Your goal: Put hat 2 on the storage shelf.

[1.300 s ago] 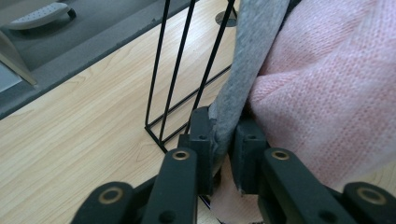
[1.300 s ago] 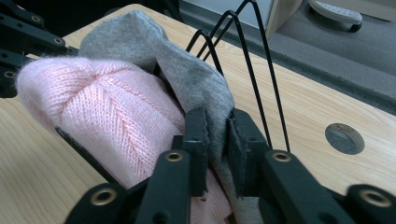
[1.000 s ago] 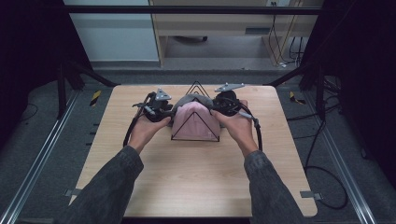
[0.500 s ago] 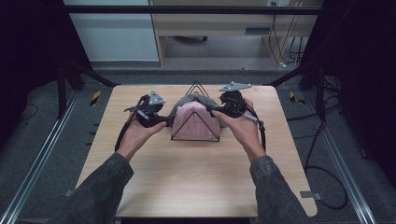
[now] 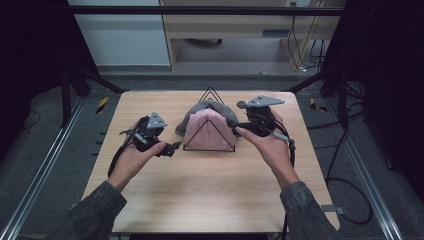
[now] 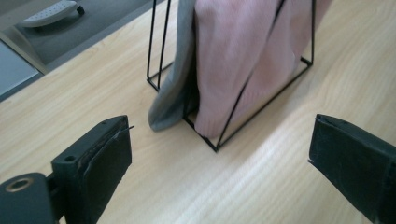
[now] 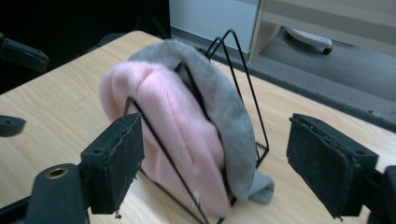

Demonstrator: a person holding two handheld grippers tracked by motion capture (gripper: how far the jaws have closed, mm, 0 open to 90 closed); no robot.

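My left gripper (image 5: pixel 172 148) and right gripper (image 5: pixel 234 122) have just been opening, nothing between them. The pink knitted cloth (image 5: pixel 207 131) hangs in the black wire triangular rack (image 5: pixel 209 95) ahead, seemingly settled; I'd withdraw level, avoiding the wire.

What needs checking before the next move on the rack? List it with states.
1. Left gripper clear of the wire rack, jaws just opened, nothing between them: ok.
2. Right gripper jaws just opened, nothing between them: ok.
3. Pink knit seated inside the rack: ok.
4. Grey knit behind it, end trailing onto the table: not ok.
5. Rack upright: ok.
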